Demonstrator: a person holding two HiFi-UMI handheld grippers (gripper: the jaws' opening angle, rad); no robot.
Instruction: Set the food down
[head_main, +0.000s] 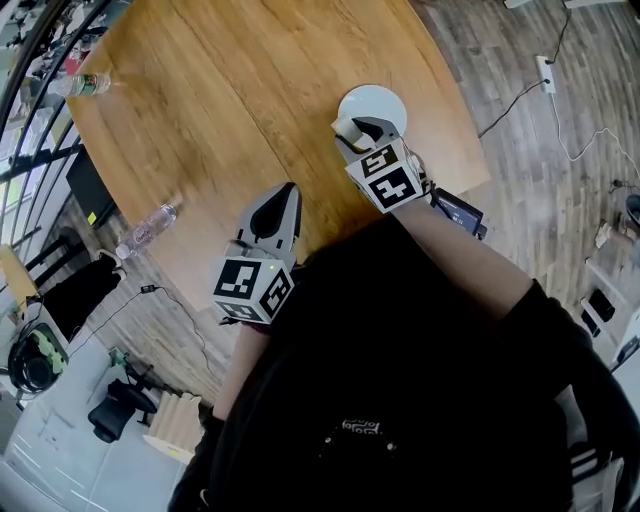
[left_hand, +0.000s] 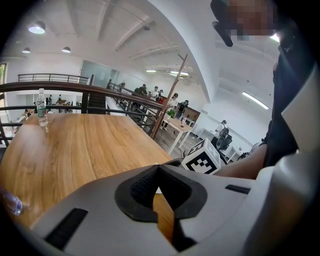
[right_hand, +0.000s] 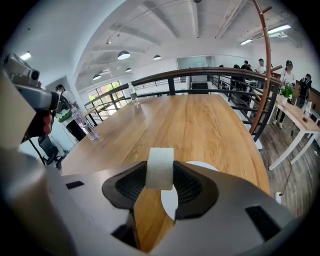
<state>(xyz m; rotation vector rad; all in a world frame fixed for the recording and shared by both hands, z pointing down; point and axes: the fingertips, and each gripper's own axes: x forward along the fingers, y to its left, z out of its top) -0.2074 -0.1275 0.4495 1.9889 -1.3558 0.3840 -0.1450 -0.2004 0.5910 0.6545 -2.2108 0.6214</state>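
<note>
1. Food (right_hand: 160, 168), a pale white chunk, sat pinched between the two dark pads of the right hand-held gripper (right_hand: 160, 181), which stood fairly wide because the chunk filled the gap.
2. Seen from the head view, the same right hand-held gripper (head_main: 362, 127) pointed away from the person and down, its tip and the food (head_main: 345, 127) over the near left rim of a round white plate (head_main: 380, 98). Whether the chunk touched the plate could not be told.
3. In the right gripper view, the plate (right_hand: 205, 165) showed just behind and below the food, lying flat on the wooden surface (right_hand: 200, 120).
4. The left hand-held gripper (head_main: 289, 188) hung over the near edge of the surface (head_main: 250, 80), well apart from the plate. Its jaws met at the tip with nothing between them (left_hand: 158, 166).
5. A clear bottle (head_main: 150, 228) lay on its side near the left edge of the surface.
6. A second bottle with a green label (head_main: 85, 84) was at the far left corner; in the left gripper view it stood upright (left_hand: 42, 107).
7. Beyond the surface ran a dark railing (right_hand: 200, 75), with people (right_hand: 287, 70) standing farther back.
</note>
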